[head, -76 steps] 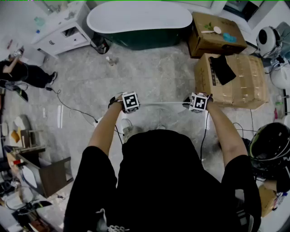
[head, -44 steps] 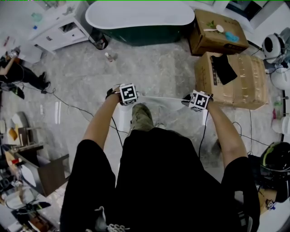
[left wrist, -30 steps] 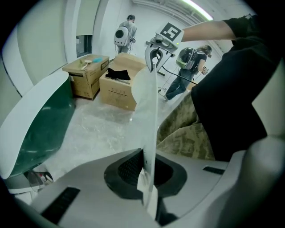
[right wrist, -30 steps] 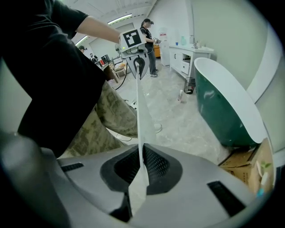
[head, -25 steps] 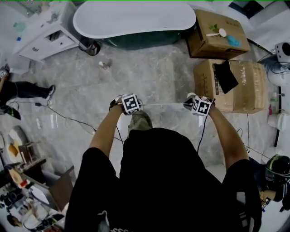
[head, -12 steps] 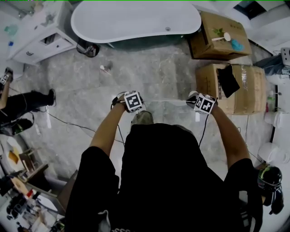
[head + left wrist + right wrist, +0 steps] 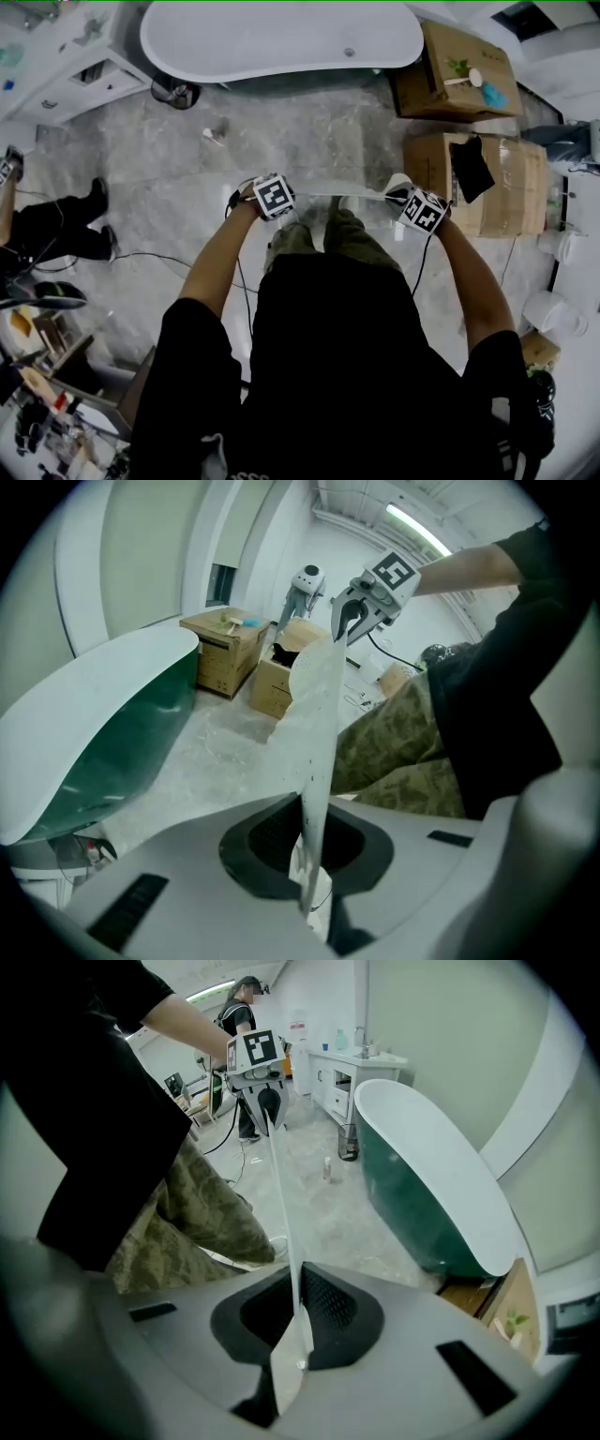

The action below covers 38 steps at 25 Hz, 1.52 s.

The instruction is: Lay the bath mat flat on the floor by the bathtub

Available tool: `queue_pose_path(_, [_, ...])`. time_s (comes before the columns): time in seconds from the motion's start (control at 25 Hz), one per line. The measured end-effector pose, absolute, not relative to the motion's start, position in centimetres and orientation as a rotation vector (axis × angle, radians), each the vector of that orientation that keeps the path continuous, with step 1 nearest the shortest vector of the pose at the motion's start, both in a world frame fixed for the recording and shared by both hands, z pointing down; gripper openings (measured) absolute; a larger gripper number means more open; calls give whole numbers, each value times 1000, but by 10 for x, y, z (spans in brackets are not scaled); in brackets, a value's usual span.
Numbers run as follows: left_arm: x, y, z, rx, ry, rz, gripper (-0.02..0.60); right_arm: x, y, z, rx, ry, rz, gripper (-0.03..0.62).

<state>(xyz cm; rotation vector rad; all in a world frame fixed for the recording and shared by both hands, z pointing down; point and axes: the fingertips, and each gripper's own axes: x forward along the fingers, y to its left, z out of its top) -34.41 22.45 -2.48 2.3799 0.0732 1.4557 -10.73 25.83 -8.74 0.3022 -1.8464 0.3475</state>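
1. Plainly, the bath mat [image 7: 337,196] is not down yet; it is held in the air as a thin, pale sheet, its top edge drawn taut between the two grippers; it is in front of the person's legs, over the middle of the floor [image 7: 281,141], well apart from the bathtub [image 7: 281,37] along the floor's far edge.
2. The left gripper [image 7: 309,855] has its jaws pinched together on one end of the mat's top edge; the sheet runs straight out from between the pads toward the other gripper.
3. The right gripper [image 7: 298,1321] is clamped on the opposite end in the same way; nothing else sits between its jaws.
4. From the way it bends and drapes, the mat is probably light and limp, with no stiffness of its own; its surface looks smooth, so a shallow pinch could slip; it does not look fragile.
5. The two top corners seem the right places to hold, well inside the pads; keeping the edge stretched should stop the sheet folding on itself.
6. The likely trouble is a soft lower edge curling under as it meets the floor, or catching the person's feet; the cardboard boxes [image 7: 469,187] at the floor's right edge narrow the room on that side.
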Motion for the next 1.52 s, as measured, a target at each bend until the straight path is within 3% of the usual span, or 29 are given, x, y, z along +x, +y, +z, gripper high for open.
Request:
queue_pose_path(0.32, [-345,202,-24,2241,-45,1421,25,-99,202,-90,355,-1927,338,28])
queue_pose_path(0.8, [-265,154,-19,2117,-237,1335,25,-19,136,-75,223,-2002,306,28])
queue_pose_path(1.12, [-217,129,15,2074,-299,1390,25,31,108,-31,201,-2021,367,28])
queue_pose_path(1.52, [-208,130,90,2061,-302,1408,25,37,108,54,246,-1997,476,28])
